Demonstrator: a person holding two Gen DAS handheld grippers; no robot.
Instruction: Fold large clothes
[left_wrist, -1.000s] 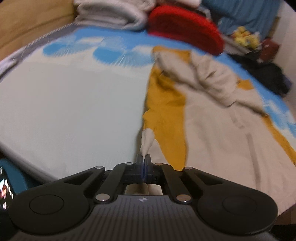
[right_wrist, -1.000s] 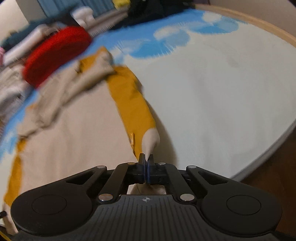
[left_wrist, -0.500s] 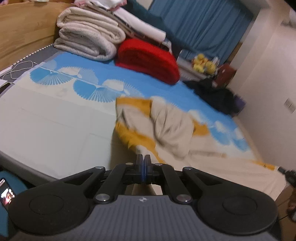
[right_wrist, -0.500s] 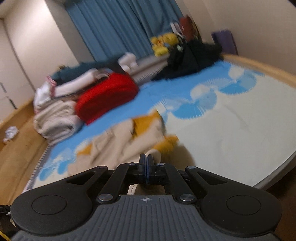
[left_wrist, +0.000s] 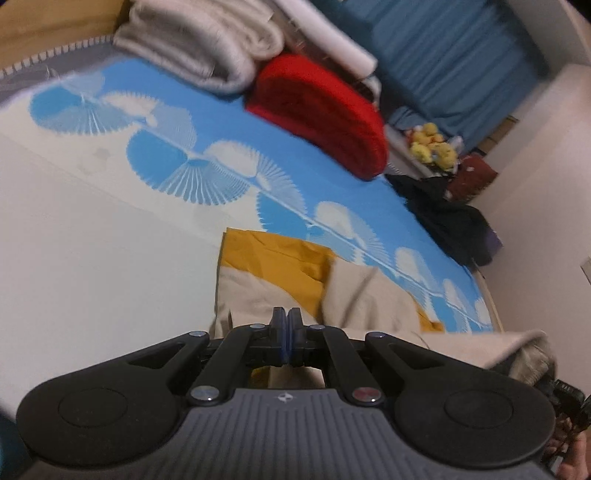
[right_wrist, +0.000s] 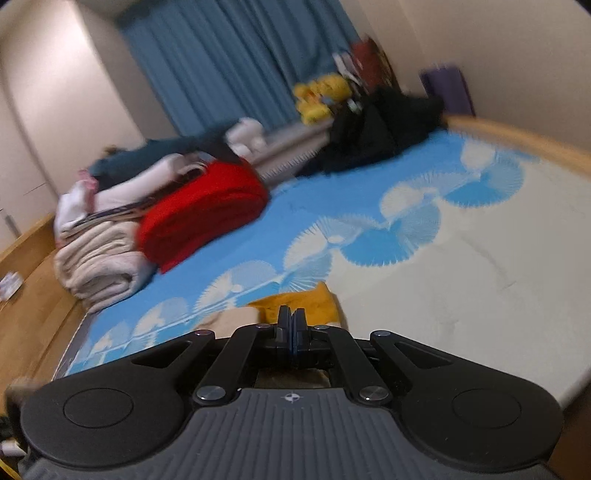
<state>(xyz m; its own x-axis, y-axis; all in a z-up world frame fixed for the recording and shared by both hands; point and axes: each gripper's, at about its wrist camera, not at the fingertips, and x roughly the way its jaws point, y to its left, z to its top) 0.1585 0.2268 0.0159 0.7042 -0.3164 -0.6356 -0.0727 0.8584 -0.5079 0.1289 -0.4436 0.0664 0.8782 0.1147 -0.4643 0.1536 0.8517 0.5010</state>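
A beige and mustard-yellow garment (left_wrist: 295, 273) lies on the bed with the blue-and-white fan-pattern sheet (left_wrist: 110, 221). My left gripper (left_wrist: 286, 317) is shut on the garment's cloth, which hangs under the fingers. The garment's folded edge runs right (left_wrist: 480, 343). In the right wrist view, my right gripper (right_wrist: 291, 317) is shut on the same garment (right_wrist: 306, 302), whose yellow and beige cloth shows just beyond the fingertips. Most of the garment is hidden below both grippers.
A red folded blanket (left_wrist: 321, 110) and a stack of beige folded blankets (left_wrist: 207, 40) sit at the bed's far end. A black clothes heap (right_wrist: 376, 129) and yellow plush toys (right_wrist: 321, 92) lie by the blue curtain (right_wrist: 229, 59). A wooden bed rim (right_wrist: 517, 136) runs at right.
Both grippers have lifted and carried the garment's edge forward over itself. The spread-out cloth seen a second ago now lies doubled close under the fingers.
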